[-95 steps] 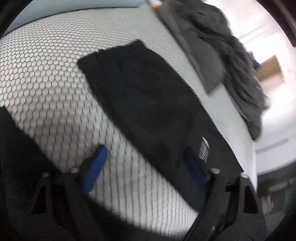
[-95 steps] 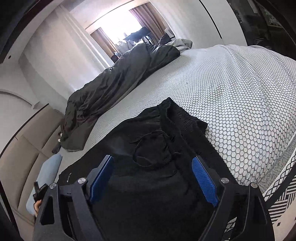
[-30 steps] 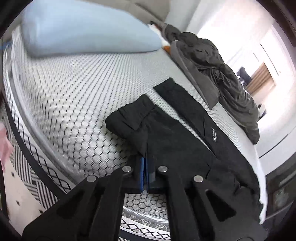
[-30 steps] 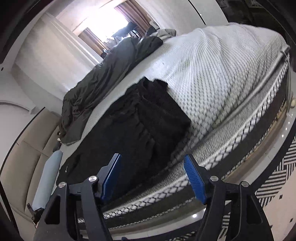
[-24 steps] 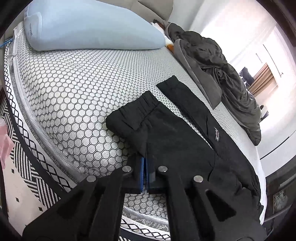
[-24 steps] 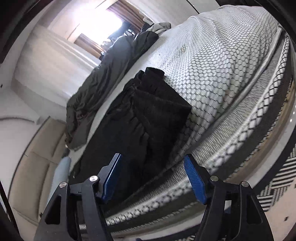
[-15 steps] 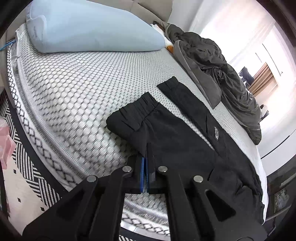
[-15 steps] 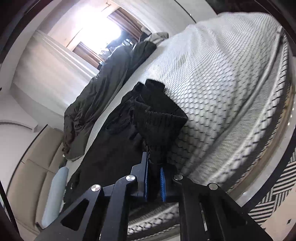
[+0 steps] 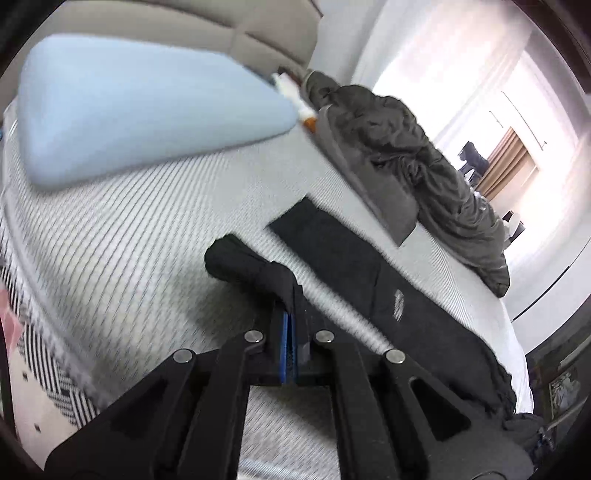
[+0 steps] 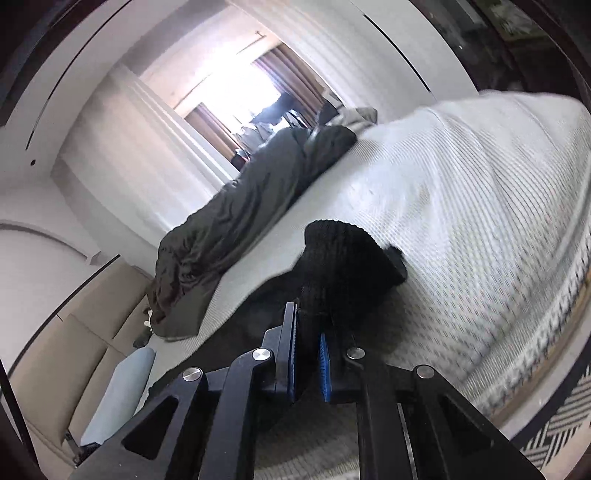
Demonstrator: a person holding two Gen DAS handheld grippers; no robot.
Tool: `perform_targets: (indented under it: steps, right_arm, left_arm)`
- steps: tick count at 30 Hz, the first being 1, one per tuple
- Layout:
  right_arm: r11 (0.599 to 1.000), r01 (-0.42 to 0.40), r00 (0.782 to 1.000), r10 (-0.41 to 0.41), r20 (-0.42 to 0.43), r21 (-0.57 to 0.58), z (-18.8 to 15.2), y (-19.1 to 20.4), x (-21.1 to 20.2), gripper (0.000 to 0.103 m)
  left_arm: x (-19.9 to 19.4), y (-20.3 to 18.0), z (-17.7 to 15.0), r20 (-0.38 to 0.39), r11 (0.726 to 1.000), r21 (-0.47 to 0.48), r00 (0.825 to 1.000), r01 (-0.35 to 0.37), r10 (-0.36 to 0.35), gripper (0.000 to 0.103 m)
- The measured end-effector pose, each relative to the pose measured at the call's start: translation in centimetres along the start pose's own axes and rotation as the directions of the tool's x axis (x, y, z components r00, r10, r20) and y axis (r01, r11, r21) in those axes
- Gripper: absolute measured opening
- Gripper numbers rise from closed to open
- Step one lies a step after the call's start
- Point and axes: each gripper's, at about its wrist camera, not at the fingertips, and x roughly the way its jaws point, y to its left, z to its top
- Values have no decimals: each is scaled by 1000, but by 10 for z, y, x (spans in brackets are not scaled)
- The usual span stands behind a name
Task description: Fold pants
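Observation:
Black pants [image 9: 373, 273] lie along the near side of a white mattress [image 9: 140, 236]. In the left wrist view my left gripper [image 9: 289, 325] is shut on the hem of the near leg, which hangs bunched and lifted off the bed. The far leg still lies flat, with a small white label on it. In the right wrist view my right gripper [image 10: 307, 343] is shut on the ribbed waistband end of the pants [image 10: 343, 266], also raised above the mattress [image 10: 480, 206]. Both views are blurred by motion.
A light blue pillow [image 9: 129, 110] lies at the head of the bed by a beige headboard [image 9: 207, 22]. A dark grey duvet [image 9: 402, 155] is heaped along the far side. The black-and-white patterned floor [image 10: 554, 432] shows beyond the near bed edge.
My right gripper closed on the waistband, having stood open a second ago. Both grippers have since risen, pulling the near edge of the pants up off the mattress.

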Motion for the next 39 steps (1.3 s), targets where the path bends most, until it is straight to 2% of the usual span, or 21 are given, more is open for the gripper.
perform_targets:
  steps: [3,6,9,11,13,14,15,16,17,18,20,22,25,27,30,32,34,35,37,38,39]
  right_arm:
    - [999,10,1000,-9,29,-45,29,28,24,9]
    - [997,24,999,-20,43,-75,60,51,57,9]
    - [992,61,997,-57,47,-107,90,73,104,9]
    - [987,101,994,-97,42,-127,107,87,145,11]
    - [980,137,990,-138,5,-144,119,94,186,30]
    - [970,173,984,-179,-20,-169,124,97,215,60]
    - [965,189,981,-195,-15,-180,127,97,230,76]
    - [956,213,976,-220,-9,-201,127,96,246,76]
    - [940,270,961,-278,-9,-210,127,94,258,75]
    - [941,280,957,-288,-16,-192,125,88,262,75]
    - [966,221,974,-224,-11,-136,116,82,250,79]
    - [970,197,980,-199,0,-144,100,84,233,80]
    - [975,157,987,-161,-12,-157,76,89,211,82]
    - [977,134,987,-147,-68,-167,64,97,202,82]
    - [981,83,990,-101,-94,-173,42,114,179,83]
    - [984,53,993,-71,-99,-170,25,119,159,85]
    - [987,30,994,-46,-99,-158,6,120,141,89]
    - [988,32,994,-47,-97,-152,0,119,136,89]
    - [987,44,994,-60,-97,-157,-9,114,131,89]
    - [982,64,993,-80,-87,-176,-12,111,129,89]
    - [977,76,992,-95,-84,-200,-15,109,127,89]
  left_arm:
    - [20,-28,32,20,1000,19,1000,2,-2,0]
    - [57,-57,71,13,1000,21,1000,-7,6,0]
    - [101,-93,103,8,997,62,999,-44,44,0]
    - [139,-117,119,7,992,79,995,-99,98,1]
    - [182,-133,130,-30,989,91,993,-114,117,19]
    - [207,-137,134,-75,989,92,989,-119,126,52]
    - [222,-137,134,-99,987,89,985,-131,139,73]
    - [232,-134,133,-102,986,80,982,-149,157,73]
    - [235,-129,129,-99,985,75,982,-156,163,73]
    - [232,-126,126,-101,988,73,985,-136,143,74]
    - [222,-118,114,-103,991,84,989,-102,110,75]
    - [205,-112,102,-96,991,95,990,-98,107,75]
    - [180,-101,75,-99,997,59,993,-50,56,75]
    - [174,-97,60,-119,999,28,992,-26,29,75]
    - [180,-97,32,-214,1000,-9,977,0,-2,68]
    - [190,-101,17,-259,999,-31,965,22,-29,67]
    - [208,-106,13,-270,999,18,962,-29,33,67]
    - [220,-103,12,-276,997,15,958,-74,76,64]
    - [238,-90,12,-274,994,-73,960,-86,63,46]
    - [242,-87,12,-262,992,-91,963,-84,57,20]
    - [245,-86,13,-253,993,-83,966,-84,60,0]
